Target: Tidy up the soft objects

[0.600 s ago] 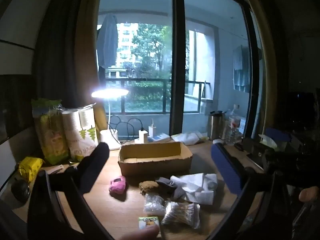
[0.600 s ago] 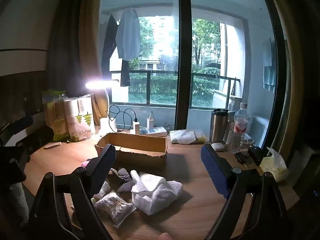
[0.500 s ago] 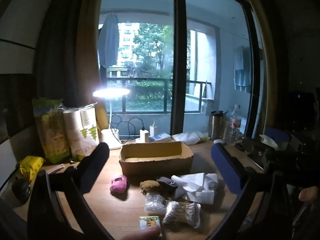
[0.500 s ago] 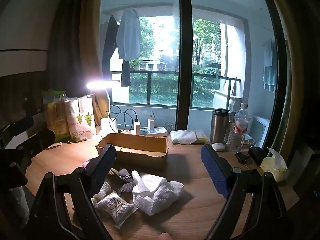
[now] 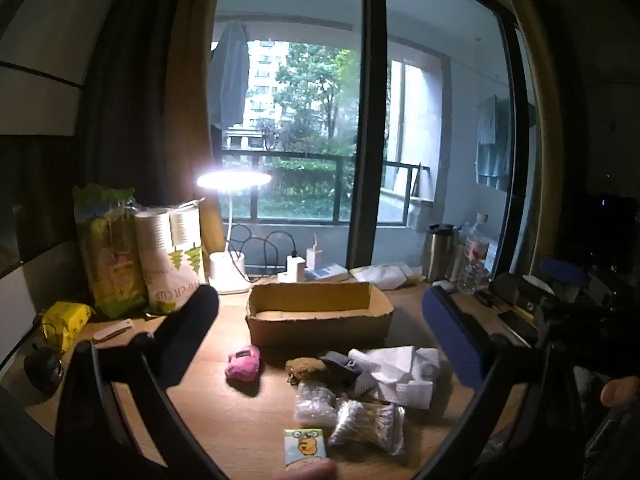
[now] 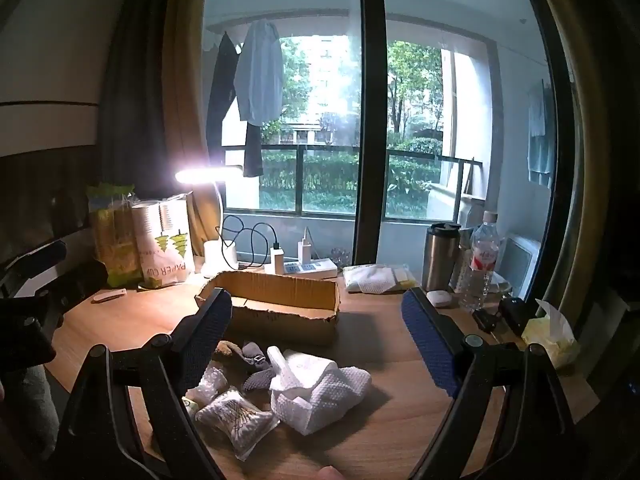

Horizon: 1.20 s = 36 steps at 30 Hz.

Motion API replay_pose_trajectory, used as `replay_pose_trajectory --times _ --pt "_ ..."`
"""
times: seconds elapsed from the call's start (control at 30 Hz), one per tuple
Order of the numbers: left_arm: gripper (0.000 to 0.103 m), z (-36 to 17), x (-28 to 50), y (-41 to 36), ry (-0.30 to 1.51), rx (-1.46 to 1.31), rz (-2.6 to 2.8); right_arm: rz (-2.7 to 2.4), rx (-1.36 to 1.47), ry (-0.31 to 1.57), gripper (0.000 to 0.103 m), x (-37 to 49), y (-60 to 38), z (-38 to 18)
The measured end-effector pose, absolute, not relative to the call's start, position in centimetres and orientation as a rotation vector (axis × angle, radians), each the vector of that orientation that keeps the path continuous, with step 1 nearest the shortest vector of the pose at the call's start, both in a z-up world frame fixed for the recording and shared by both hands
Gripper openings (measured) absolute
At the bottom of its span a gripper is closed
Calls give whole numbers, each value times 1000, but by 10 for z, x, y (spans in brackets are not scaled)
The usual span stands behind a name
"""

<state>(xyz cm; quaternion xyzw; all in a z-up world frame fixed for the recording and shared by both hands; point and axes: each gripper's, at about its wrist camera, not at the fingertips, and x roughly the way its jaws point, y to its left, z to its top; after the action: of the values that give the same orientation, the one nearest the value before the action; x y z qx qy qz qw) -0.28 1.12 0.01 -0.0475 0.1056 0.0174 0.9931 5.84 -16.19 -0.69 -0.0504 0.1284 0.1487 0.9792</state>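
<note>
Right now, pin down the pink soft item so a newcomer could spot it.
Find the open cardboard box mid-table. In the left wrist view, the pink plush lies just in front of its left corner, alone on bare wood. It is the only pink thing, left of the brown and grey pieces.

"PAPER CUP" printed on white paper-cup sleeve (image 6: 166, 240), other labels unreadable

Corrugated cardboard box (image 6: 276, 300) on smooth wood table (image 6: 384, 344); dimpled white paper towel (image 6: 320, 392).

The small yellow cartoon-printed packet (image 5: 303, 449) is cut off by the bottom edge; the right gripper's left finger (image 6: 204, 336) hides the pink plush toy.
</note>
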Motion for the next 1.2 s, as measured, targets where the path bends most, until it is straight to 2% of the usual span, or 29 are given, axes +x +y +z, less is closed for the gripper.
replay_pose_trajectory --times 1.2 --pt "103 0 -9 7 211 -96 17 312 -97 256 89 54 -160 -7"
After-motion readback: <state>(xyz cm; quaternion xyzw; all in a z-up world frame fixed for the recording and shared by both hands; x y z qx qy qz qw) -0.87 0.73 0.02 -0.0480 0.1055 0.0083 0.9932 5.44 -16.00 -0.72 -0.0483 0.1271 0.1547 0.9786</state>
